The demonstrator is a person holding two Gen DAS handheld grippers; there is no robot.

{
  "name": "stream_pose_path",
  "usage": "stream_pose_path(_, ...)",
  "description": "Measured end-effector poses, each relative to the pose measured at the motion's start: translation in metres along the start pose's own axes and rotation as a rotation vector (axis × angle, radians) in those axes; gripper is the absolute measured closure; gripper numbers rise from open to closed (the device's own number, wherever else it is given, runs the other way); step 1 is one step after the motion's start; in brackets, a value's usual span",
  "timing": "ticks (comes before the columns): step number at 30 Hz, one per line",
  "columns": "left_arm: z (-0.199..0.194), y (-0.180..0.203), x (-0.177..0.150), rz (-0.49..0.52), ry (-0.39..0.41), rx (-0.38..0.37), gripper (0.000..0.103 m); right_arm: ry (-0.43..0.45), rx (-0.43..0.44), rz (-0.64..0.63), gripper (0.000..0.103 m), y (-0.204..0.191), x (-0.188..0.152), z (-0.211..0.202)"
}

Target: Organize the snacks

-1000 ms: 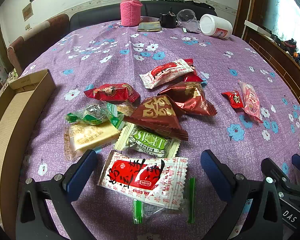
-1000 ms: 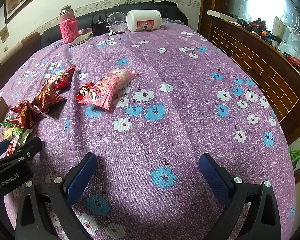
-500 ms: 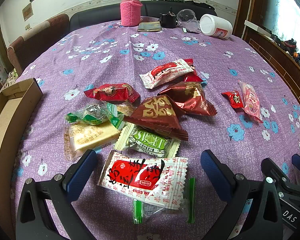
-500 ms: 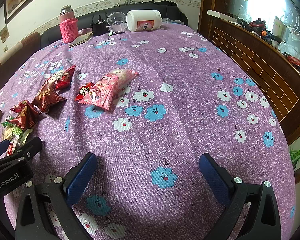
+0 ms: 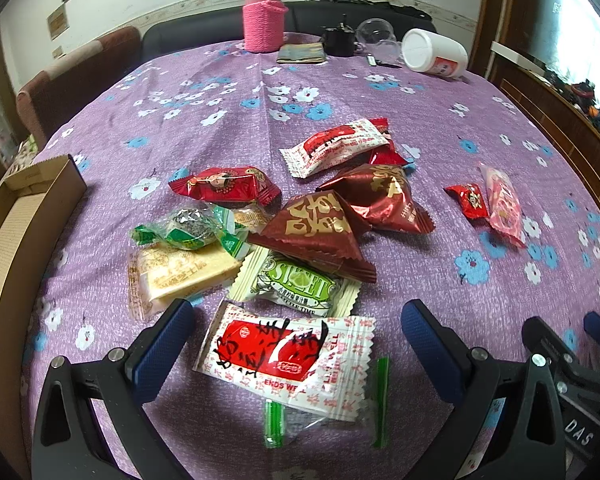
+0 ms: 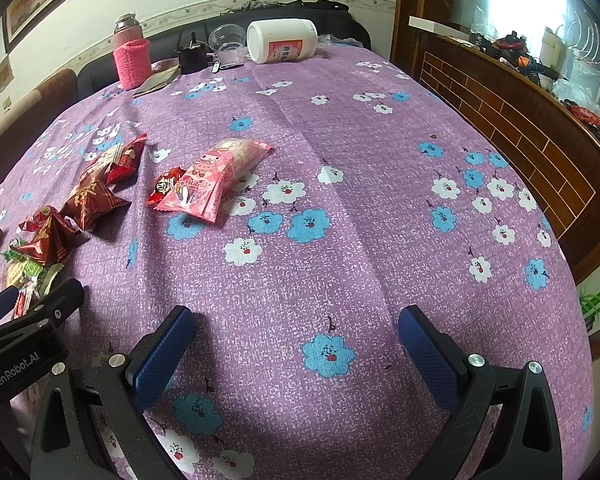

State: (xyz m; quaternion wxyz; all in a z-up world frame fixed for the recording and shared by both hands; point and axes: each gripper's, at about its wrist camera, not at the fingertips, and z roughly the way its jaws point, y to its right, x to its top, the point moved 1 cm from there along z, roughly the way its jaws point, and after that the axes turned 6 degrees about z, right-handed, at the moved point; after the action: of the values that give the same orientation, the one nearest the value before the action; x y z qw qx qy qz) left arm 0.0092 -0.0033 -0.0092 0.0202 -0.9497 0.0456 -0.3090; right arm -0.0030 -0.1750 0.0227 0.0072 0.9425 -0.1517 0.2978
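Observation:
Several wrapped snacks lie in a loose pile on the purple flowered tablecloth (image 5: 220,92). My left gripper (image 5: 296,320) is open and empty, its fingers either side of a white and red packet (image 5: 284,356). Beyond that lie a green and cream packet (image 5: 296,280), a yellow packet (image 5: 180,272), two maroon pouches (image 5: 324,224) and a red candy (image 5: 224,184). A pink packet (image 6: 216,176) and a small red one (image 6: 166,184) lie apart to the right. My right gripper (image 6: 296,336) is open and empty over bare cloth.
An open cardboard box (image 5: 16,248) sits at the table's left edge. At the far side stand a pink-sleeved flask (image 5: 264,16), a white jar on its side (image 5: 432,54), a clear cup (image 6: 228,42) and a dark object (image 5: 338,40). A wooden counter (image 6: 520,120) runs along the right.
The cardboard box at the left has shifted outward and away from the snacks. Both grippers have stayed where they were, still open.

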Motion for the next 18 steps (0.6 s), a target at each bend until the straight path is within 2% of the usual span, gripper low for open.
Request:
stream_pose_path(8,-0.005,0.004,-0.002,0.097,-0.051,-0.071,0.000,-0.012,-0.008,0.009,0.001,0.001,0.004,0.001)
stream_pose_path(12,-0.018,-0.002,-0.016,0.134,-0.069,-0.119,0.000,-0.011,-0.007,0.008,0.001,0.002,0.003,0.001)
stream_pose_path(15,-0.045,-0.018,-0.028,0.087,0.001,-0.176,0.000,-0.010,-0.004,0.008,0.001,0.002,0.003,0.000)
stream_pose_path(18,-0.080,-0.039,-0.042,0.065,0.101,-0.157,0.000,-0.011,-0.003,0.007,0.001,0.002,0.002,0.000)
